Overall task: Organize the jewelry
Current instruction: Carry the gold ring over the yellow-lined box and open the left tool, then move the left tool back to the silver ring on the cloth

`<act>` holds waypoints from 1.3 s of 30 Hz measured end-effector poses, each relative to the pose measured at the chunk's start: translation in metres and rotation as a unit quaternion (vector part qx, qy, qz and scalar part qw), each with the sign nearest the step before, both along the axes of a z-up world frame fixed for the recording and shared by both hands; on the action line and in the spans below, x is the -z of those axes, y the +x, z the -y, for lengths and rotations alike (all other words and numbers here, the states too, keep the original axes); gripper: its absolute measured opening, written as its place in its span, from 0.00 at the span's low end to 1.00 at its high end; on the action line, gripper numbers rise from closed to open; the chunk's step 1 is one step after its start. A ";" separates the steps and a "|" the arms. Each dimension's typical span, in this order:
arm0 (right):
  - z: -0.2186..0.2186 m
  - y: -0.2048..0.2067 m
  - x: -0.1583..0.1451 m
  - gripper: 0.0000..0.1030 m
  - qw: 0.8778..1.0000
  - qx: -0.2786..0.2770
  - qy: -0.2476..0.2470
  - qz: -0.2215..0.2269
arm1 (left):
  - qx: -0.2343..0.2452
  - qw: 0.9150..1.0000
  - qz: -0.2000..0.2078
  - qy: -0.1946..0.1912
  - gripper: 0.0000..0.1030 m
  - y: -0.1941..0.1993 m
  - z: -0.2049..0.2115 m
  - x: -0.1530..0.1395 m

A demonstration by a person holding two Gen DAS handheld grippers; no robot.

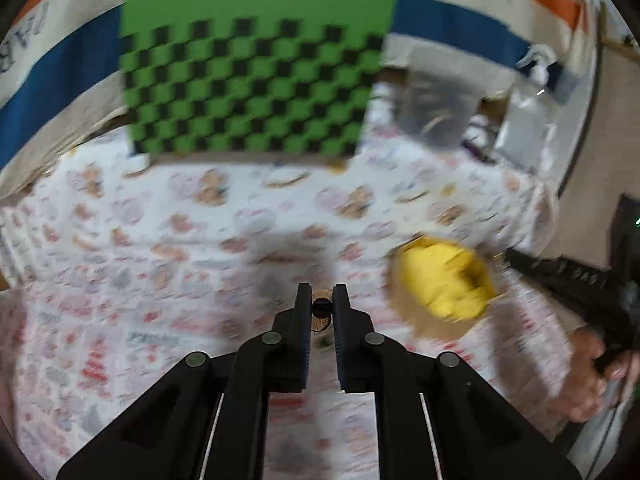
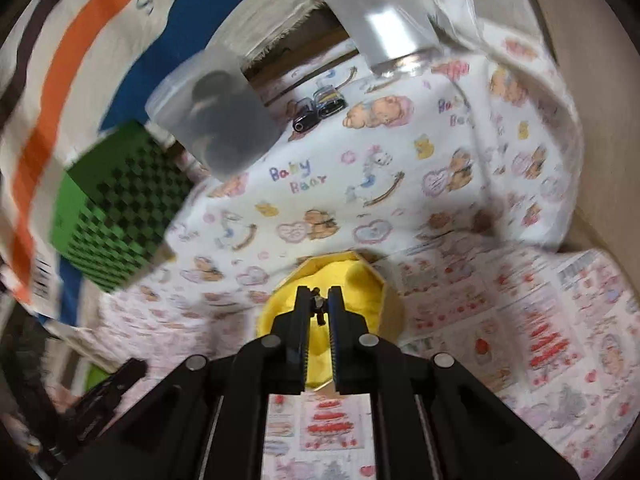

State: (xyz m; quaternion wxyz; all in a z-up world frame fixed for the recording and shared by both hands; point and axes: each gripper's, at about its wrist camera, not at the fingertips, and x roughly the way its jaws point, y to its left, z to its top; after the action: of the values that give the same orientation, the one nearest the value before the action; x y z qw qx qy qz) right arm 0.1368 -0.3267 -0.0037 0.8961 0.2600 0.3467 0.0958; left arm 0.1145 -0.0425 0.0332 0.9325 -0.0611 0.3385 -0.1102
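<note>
Printed paper covers the table, and the yellow-lined box [image 2: 352, 280] sits near its middle. My left gripper [image 1: 322, 308] pinches a small bead [image 1: 321, 307]; my right gripper [image 2: 319, 308] clamps a tiny dark piece [image 2: 319, 305] over the box. I'd lower right into the lining before loosening, then bring left across slowly.

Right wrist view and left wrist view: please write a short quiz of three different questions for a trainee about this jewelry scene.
1. True or false: the left gripper is shut on a small round piece.
2. What colour is the lining of the small box beneath the right gripper?
3. The checkered box is: A red, B green, C blue.

Key: 1 true; 2 yellow; 3 B.
</note>
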 end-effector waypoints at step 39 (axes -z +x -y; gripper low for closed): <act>0.001 -0.004 -0.014 0.50 0.998 0.016 -0.023 0.052 | -0.021 0.989 0.128 0.064 0.71 -0.026 0.015 -0.044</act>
State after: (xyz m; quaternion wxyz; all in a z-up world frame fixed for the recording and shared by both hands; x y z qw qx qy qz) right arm 0.1324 -0.3277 0.0104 0.9200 0.2399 0.2975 0.0871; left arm 0.0882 -0.0577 0.0776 0.9723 0.0063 0.2214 -0.0751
